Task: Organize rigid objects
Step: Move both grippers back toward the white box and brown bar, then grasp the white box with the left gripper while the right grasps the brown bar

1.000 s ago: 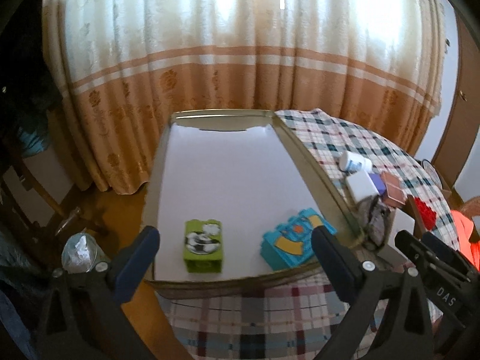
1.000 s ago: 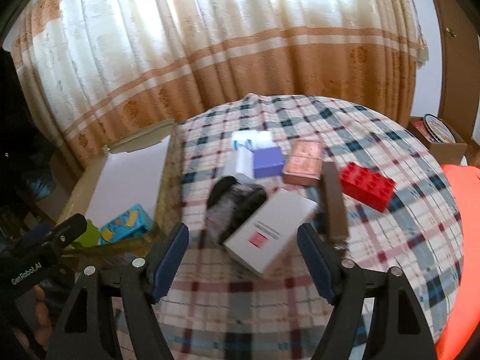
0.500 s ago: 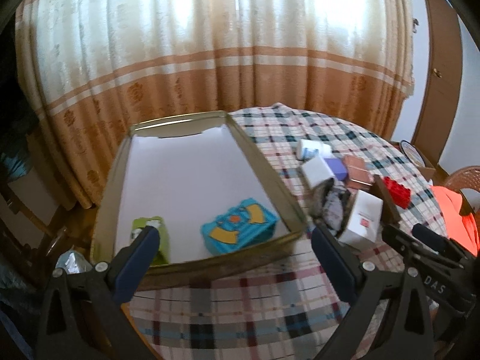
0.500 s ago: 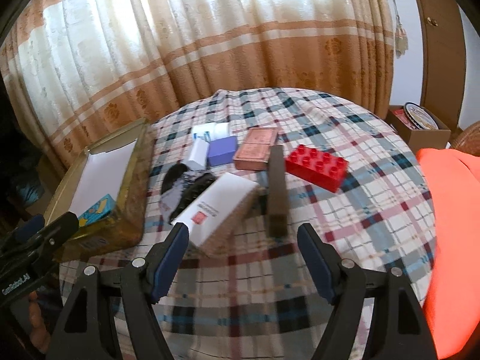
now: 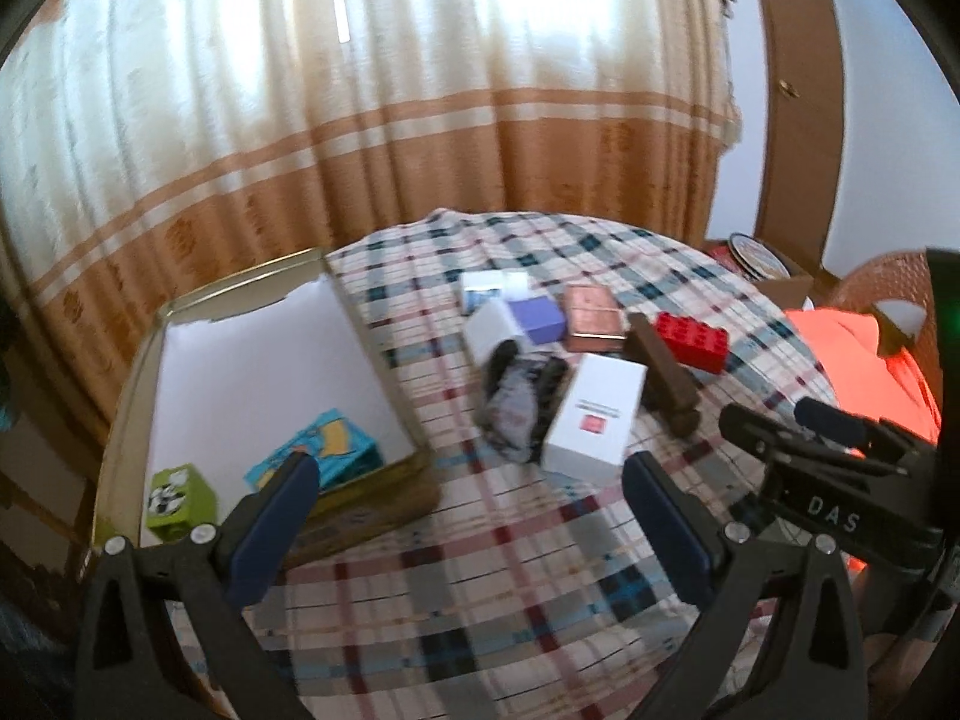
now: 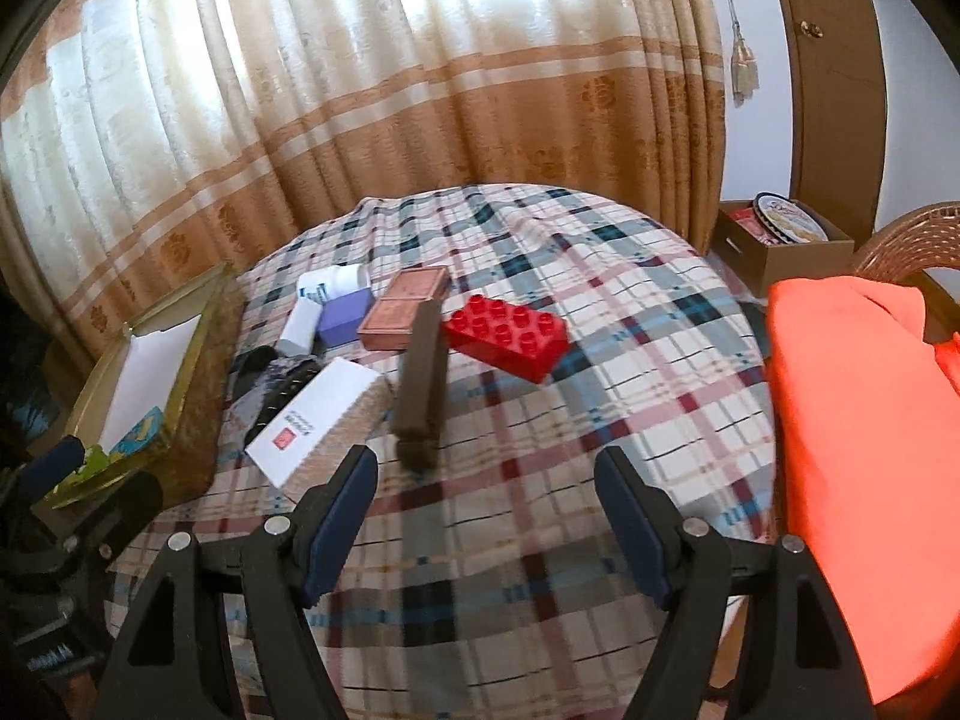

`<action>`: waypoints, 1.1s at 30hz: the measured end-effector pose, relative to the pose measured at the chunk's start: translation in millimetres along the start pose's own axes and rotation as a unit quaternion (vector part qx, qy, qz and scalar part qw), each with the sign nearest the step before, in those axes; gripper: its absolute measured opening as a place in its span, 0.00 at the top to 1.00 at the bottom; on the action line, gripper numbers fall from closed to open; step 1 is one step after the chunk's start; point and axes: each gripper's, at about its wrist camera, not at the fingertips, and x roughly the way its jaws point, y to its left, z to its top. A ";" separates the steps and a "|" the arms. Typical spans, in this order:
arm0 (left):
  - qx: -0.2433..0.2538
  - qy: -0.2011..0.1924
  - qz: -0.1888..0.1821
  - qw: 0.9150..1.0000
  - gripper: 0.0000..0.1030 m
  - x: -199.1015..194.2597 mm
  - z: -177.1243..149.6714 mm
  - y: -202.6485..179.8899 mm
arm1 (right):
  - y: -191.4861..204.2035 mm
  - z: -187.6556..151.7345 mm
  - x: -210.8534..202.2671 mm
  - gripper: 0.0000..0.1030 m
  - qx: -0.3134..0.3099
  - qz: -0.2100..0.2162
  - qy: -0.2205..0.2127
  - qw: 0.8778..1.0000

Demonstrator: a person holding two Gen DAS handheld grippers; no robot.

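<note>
On the checked tablecloth lie a white box with a red mark [image 5: 594, 414], a dark brown bar [image 6: 423, 378], a red brick [image 6: 507, 336], a copper-coloured box [image 6: 405, 306], a purple box [image 6: 345, 315], a white bottle [image 6: 333, 285] and a black-grey pouch [image 5: 516, 396]. The gold-rimmed tray [image 5: 360, 312] at the left holds a green block [image 5: 174, 495] and a blue toy [image 5: 327, 450]. My left gripper [image 5: 468, 468] hovers open in front of the white box. My right gripper [image 6: 483, 462] is open too, just short of the brown bar's near end. Nothing is held.
An orange cloth [image 6: 858, 450] drapes over a wicker chair at the right. A cardboard box with a round tin [image 6: 780, 234] stands behind the table. A curtain hangs behind the table. Bare tablecloth [image 6: 540, 540] lies between the grippers and the objects.
Both grippers have swung to the right. The left has left the tray and now faces the white box. The right now faces the brown bar and red brick. Both stay open.
</note>
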 end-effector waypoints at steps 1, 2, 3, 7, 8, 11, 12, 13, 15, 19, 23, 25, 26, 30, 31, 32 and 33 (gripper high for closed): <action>0.005 0.000 -0.003 1.000 0.01 1.0 1.1 -4.2 | -1.6 0.0 -1.4 0.25 -0.002 -0.003 -0.002 1.000; 0.010 -0.001 -0.007 1.000 0.01 2.4 2.1 -8.4 | -2.8 0.7 -1.8 0.25 -0.003 -0.004 -0.004 1.000; 0.014 0.000 -0.012 1.000 0.03 3.9 3.3 -12.5 | -4.2 1.0 -2.8 0.25 -0.004 -0.005 -0.006 1.000; 0.030 0.007 -0.027 0.999 0.09 13.7 9.1 -28.9 | -13.1 2.1 -7.8 0.25 0.004 -0.008 -0.015 1.000; 0.034 0.008 -0.029 0.999 0.11 16.2 10.1 -31.5 | -16.3 2.7 -8.6 0.25 0.007 -0.007 -0.016 1.000; 0.042 0.022 -0.044 0.998 0.24 27.0 13.6 -41.1 | -24.4 3.2 -10.4 0.25 0.016 -0.011 -0.018 1.000; 0.043 0.029 -0.050 0.997 0.29 30.2 14.6 -44.0 | -26.9 3.5 -10.4 0.25 0.019 -0.012 -0.018 1.000; 0.046 0.035 -0.054 0.997 0.31 33.5 15.7 -47.1 | -30.0 3.2 -10.4 0.25 0.023 -0.012 -0.017 1.000; 0.053 0.042 -0.054 0.996 0.32 39.4 16.3 -53.9 | -35.8 2.6 -10.4 0.25 0.030 -0.012 -0.016 0.999; 0.064 0.051 -0.066 0.994 0.42 47.9 17.1 -63.3 | -44.5 1.6 -9.2 0.25 0.040 -0.012 -0.013 0.999; 0.064 0.062 -0.073 0.993 0.47 59.8 17.8 -66.8 | -51.0 0.8 -6.4 0.25 0.050 -0.009 -0.010 0.999; 0.066 0.065 -0.072 0.993 0.47 64.4 21.6 -67.6 | -53.6 1.1 -6.5 0.25 0.052 -0.007 -0.012 0.999; 0.064 0.067 -0.074 0.993 0.47 66.3 23.4 -67.4 | -54.4 1.1 -6.8 0.25 0.052 -0.008 -0.013 0.999; 0.063 0.075 -0.076 0.992 0.38 77.8 32.3 -66.8 | -58.2 2.4 -5.9 0.25 0.055 -0.007 -0.015 0.998; 0.061 0.085 -0.083 0.991 0.36 82.0 33.9 -66.7 | -58.9 2.5 -6.0 0.25 0.056 -0.007 -0.015 0.998; 0.052 0.098 -0.093 0.989 0.36 87.4 34.2 -65.6 | -59.9 2.6 -6.1 0.25 0.058 -0.006 -0.015 0.998; 0.037 0.119 -0.106 0.987 0.36 95.0 33.1 -63.3 | -60.6 2.6 -6.2 0.25 0.059 -0.006 -0.015 0.998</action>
